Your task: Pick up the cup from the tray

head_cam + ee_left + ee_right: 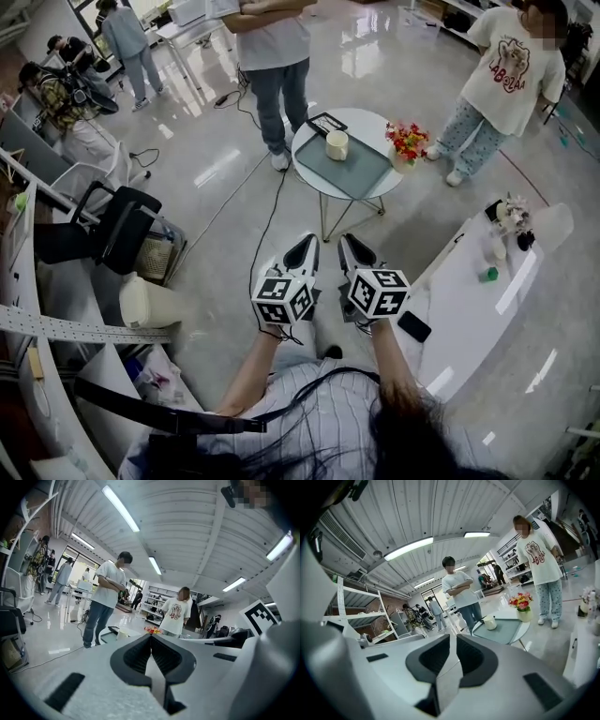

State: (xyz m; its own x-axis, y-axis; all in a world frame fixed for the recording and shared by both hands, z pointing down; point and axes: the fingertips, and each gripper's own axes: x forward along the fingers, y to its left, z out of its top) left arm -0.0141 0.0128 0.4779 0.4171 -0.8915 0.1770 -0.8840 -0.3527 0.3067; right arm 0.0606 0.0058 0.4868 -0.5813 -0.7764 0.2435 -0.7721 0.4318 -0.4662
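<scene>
A cream cup [337, 144] stands upright near the far left of a grey-green tray [364, 174] on a small round white table [313, 180]. Both grippers are held close to the person's body, well short of the table. The left gripper [310, 241] and the right gripper [346, 240] point toward the table, each shut with nothing between its jaws. In the right gripper view the cup [489, 622] and the tray [508, 631] lie ahead beyond the right gripper [453, 637]. Past the left gripper [151, 636] in the left gripper view, the cup [123, 633] shows small and far off.
A vase of flowers [406, 142] and a black flat device [326, 123] share the table. One person [272, 56] stands just behind it, another [511, 75] at its right. A white counter [478, 291] runs along the right, a black chair [122, 230] on the left. A cable [267, 220] crosses the floor.
</scene>
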